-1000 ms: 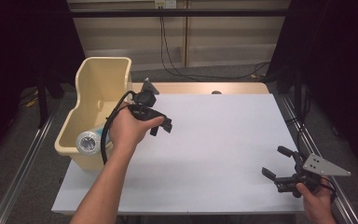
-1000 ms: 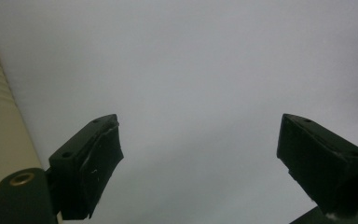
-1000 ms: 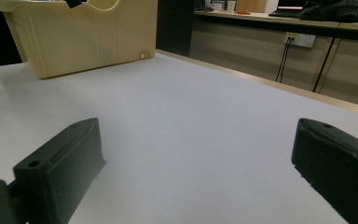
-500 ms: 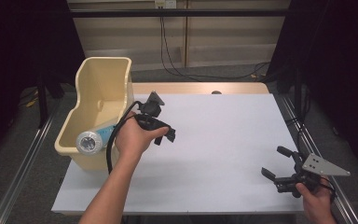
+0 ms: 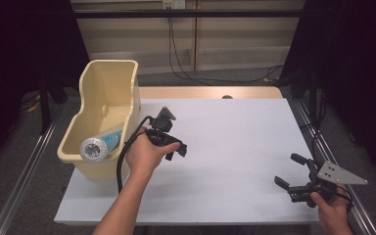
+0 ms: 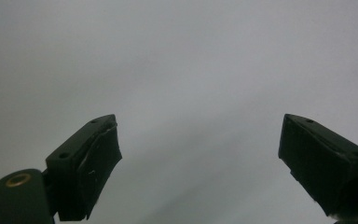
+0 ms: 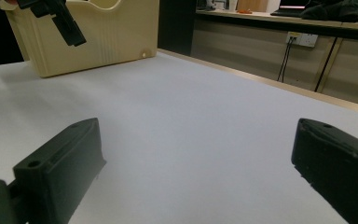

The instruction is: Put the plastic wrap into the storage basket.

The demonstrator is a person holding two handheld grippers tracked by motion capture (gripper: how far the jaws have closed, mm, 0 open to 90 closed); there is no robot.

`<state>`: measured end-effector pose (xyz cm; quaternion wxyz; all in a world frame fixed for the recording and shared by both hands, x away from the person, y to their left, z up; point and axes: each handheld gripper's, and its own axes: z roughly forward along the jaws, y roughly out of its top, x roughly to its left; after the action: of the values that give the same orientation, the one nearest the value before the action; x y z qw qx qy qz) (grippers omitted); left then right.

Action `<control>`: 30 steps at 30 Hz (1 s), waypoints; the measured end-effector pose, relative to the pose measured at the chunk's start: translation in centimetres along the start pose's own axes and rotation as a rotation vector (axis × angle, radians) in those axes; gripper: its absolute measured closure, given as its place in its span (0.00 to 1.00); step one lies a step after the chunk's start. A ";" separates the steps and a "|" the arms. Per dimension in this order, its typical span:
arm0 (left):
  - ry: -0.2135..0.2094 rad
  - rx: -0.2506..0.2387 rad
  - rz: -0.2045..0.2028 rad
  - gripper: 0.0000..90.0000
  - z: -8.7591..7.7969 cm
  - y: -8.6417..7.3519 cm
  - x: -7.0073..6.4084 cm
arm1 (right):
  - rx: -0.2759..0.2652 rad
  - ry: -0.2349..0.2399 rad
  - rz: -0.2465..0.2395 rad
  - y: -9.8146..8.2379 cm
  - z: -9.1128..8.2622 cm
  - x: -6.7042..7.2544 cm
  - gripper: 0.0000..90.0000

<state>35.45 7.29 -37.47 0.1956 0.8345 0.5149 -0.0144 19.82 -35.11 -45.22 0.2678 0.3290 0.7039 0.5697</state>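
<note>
In the high view, a white table [image 5: 235, 147] carries a cream plastic bin [image 5: 108, 98] at its nine o'clock edge. Inside the bin lies a bottle [image 5: 99, 144], its round silvery end facing the camera. The left gripper [image 5: 169, 142] is held in a hand just beside the bin's three o'clock wall, above the table and apart from the bottle. At about four o'clock on the table, the right gripper [image 5: 293, 172] rests low, its jaws spread wide and pointing toward ten o'clock, nothing between them.

In the left gripper view, the two black jaws stand far apart over bare white table [image 6: 182, 70], released and empty.

In the right gripper view, the jaws are likewise parted and empty. The cream bin [image 7: 98, 32] sits at eleven o'clock, with the left gripper [image 7: 58, 18] dark in front of it.
</note>
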 end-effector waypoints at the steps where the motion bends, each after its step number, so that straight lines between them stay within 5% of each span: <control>1: 0.003 -0.002 0.005 0.13 0.2 -0.1 0.0 | 0.000 0.001 -0.001 0.0 0.0 0.0 0.02; 15: 0.006 -0.075 0.019 0.13 2.2 -1.9 0.1 | 0.001 0.007 -0.005 0.0 0.1 0.1 0.02; 24: 0.026 -0.170 0.057 0.12 3.3 -3.4 0.1 | 0.004 0.006 -0.006 0.0 0.1 0.1 0.02; 30: 0.058 -0.305 0.093 0.12 3.8 -4.2 -0.1 | 0.004 0.009 -0.012 0.0 0.1 0.1 0.02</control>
<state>32.48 7.56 -42.30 0.3055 0.8181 0.4775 0.0972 19.79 -34.99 -45.25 0.2675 0.3228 0.7083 0.5680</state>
